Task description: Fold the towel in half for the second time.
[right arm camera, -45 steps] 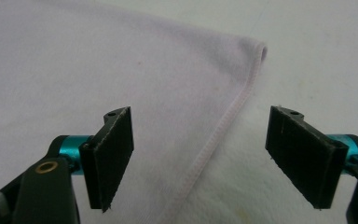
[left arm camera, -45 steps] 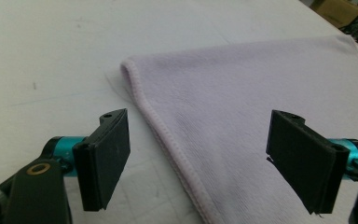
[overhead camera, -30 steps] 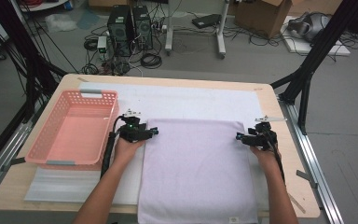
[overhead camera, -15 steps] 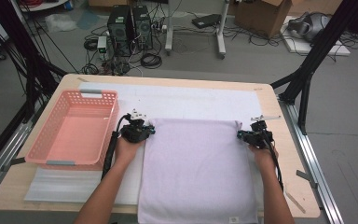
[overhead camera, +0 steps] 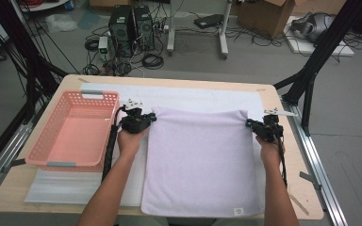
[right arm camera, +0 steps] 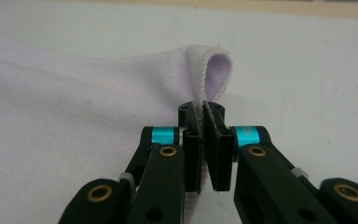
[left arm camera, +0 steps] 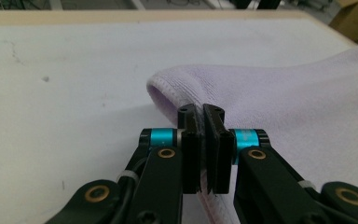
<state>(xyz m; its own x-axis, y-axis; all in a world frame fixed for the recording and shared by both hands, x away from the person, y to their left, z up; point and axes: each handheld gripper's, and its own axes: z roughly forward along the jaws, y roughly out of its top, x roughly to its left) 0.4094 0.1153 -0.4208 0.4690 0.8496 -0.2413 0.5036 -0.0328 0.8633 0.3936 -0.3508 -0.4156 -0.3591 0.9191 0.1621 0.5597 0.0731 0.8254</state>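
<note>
Two grippers pinch the towel [overhead camera: 200, 160] at its far corners: the left gripper [overhead camera: 146, 118] clamps the hem, the right gripper [overhead camera: 252, 125] clamps a folded corner. A basket [overhead camera: 52, 153] stands beside the left one.

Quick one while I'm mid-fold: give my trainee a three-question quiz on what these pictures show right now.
1. True or false: the left gripper is shut on the hem of the lilac terry towel.
2. Where does the right gripper hold the towel? A) far right corner B) near edge C) middle
3. Fill in: the pink perforated plastic basket holds ____.

Key: 1 true; 2 A; 3 nothing
</note>
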